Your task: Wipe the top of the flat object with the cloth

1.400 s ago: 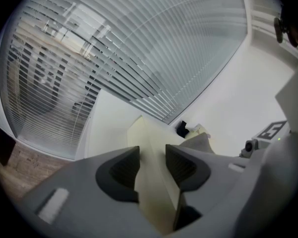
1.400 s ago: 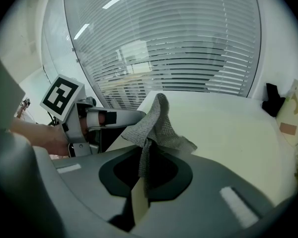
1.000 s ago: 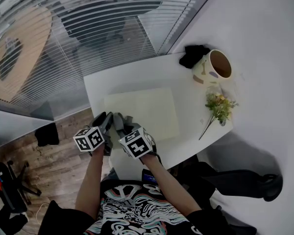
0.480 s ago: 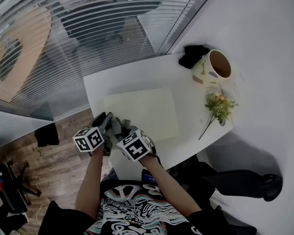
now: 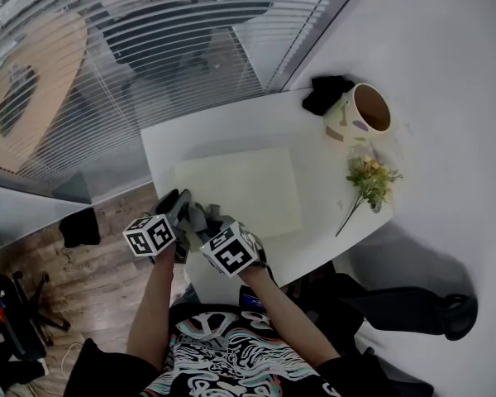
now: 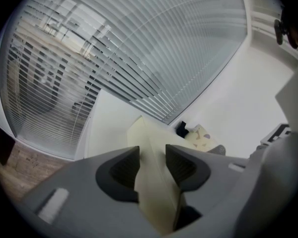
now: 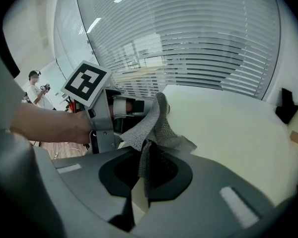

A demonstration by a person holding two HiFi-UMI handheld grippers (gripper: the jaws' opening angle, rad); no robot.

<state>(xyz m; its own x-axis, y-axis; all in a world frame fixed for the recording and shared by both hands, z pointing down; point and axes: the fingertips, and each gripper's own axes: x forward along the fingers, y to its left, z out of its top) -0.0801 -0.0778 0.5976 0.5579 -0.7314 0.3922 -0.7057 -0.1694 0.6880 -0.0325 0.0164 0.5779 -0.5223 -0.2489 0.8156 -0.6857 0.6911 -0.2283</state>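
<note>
The flat object is a cream board [image 5: 240, 190] lying on the white table [image 5: 231, 131]. My left gripper [image 5: 180, 209] is at the board's near left corner, and in the left gripper view its jaws are shut on the board's edge [image 6: 156, 182]. My right gripper [image 5: 211, 220] is just right of it, shut on a grey knitted cloth [image 5: 200, 215]. In the right gripper view the cloth [image 7: 156, 128] rises from between the jaws and droops over the board's near corner [image 7: 228, 128]. The left gripper [image 7: 114, 108] shows just behind it.
A cream mug [image 5: 360, 114] and a black object [image 5: 326, 93] stand at the table's far right corner. A small bunch of flowers [image 5: 368, 180] lies at the right edge. Window blinds [image 5: 149, 48] run along the far side. A person [image 7: 37, 90] stands far off.
My right gripper has drifted slightly back toward me with the cloth. The left gripper and the board have not moved.
</note>
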